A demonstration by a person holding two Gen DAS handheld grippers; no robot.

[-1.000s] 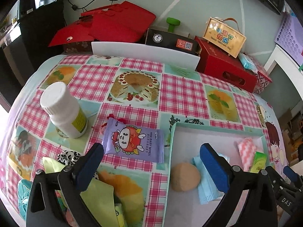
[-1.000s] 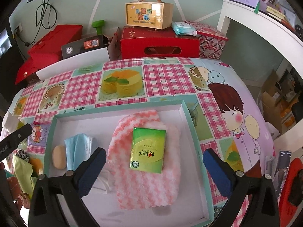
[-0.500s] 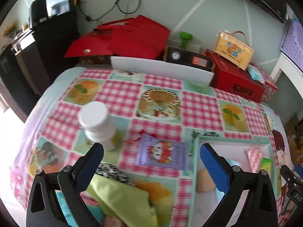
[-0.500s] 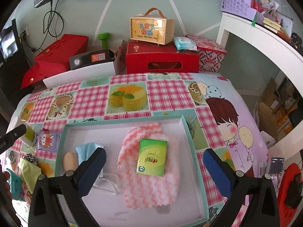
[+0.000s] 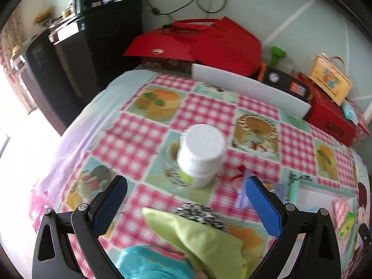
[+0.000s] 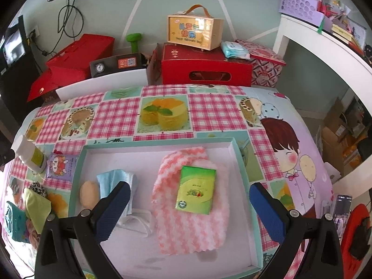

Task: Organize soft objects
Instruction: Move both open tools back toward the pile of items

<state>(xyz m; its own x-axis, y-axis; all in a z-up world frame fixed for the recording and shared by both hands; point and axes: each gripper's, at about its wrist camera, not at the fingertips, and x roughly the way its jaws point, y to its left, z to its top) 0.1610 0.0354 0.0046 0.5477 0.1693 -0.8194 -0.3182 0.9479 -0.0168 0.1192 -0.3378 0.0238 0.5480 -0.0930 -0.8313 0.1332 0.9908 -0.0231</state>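
Ahead of the left claw [image 5: 186, 200] a white bottle [image 5: 201, 154] blocks the way; green cloth [image 5: 207, 237] lies under it; bare counter [image 5: 130, 139] opens ahead-left

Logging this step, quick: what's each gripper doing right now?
Left gripper: jaws open, holding nothing.
Right gripper: jaws open, holding nothing.

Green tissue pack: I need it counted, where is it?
In the right wrist view, the green tissue pack lies on the pink-and-white cloth inside the tray, right of the blue mask.
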